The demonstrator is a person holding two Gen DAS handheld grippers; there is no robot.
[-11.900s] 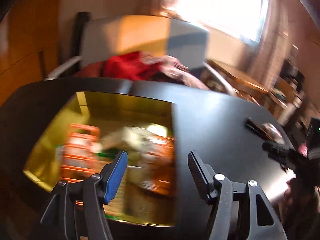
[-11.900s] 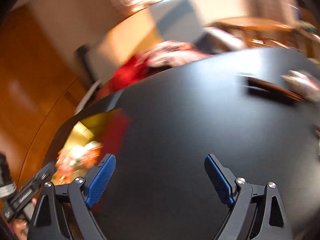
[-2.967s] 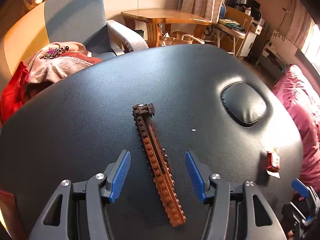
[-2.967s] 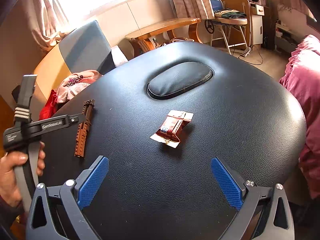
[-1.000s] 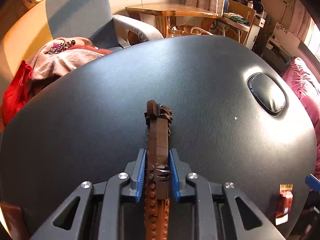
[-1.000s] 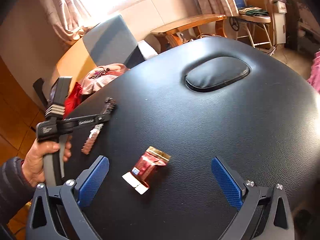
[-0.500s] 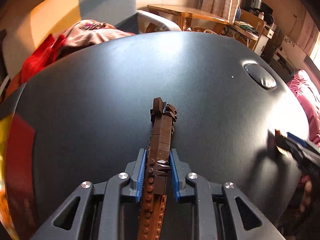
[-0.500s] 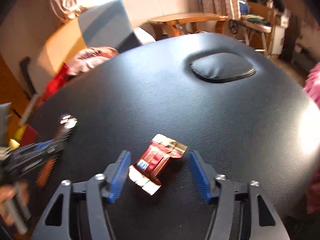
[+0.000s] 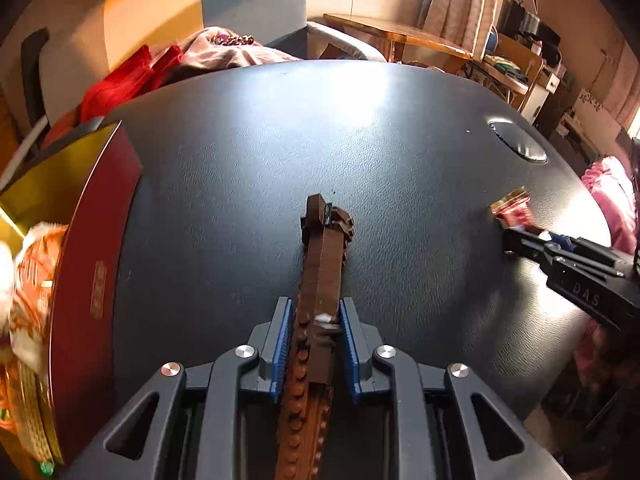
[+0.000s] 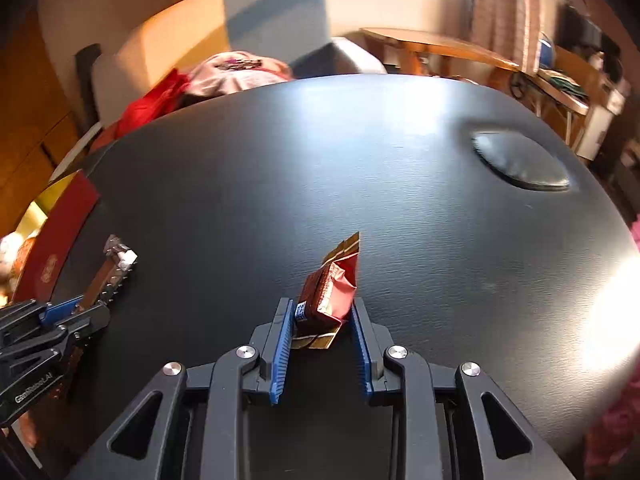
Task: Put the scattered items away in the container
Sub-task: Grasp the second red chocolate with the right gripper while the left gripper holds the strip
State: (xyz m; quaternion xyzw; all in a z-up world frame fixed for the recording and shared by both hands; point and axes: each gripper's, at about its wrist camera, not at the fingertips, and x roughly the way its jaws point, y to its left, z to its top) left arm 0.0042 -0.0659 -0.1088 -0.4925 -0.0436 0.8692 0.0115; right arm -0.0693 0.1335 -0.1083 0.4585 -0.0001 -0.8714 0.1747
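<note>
My left gripper (image 9: pixel 314 320) is shut on a long brown brick-built strip (image 9: pixel 320 264) and holds it above the black padded table (image 9: pixel 280 140). My right gripper (image 10: pixel 322 316) is shut on a red and gold candy wrapper (image 10: pixel 332 284), lifted off the table. The container, a red box with a gold inside (image 9: pixel 92 256), stands at the left and holds orange packets (image 9: pixel 28 280). The box (image 10: pixel 56 236) and the strip (image 10: pixel 112 268) also show in the right wrist view. The wrapper shows at the right of the left wrist view (image 9: pixel 514 212).
An oval cushion insert (image 10: pixel 520 160) sits in the table's far right. A grey armchair with red and pink clothes (image 9: pixel 180 60) stands behind the table. A wooden table (image 9: pixel 400 36) and cluttered shelves are at the back right.
My right gripper has closed on the candy wrapper and lifted it. My left gripper has carried the brown strip leftward, so the box has come further into view.
</note>
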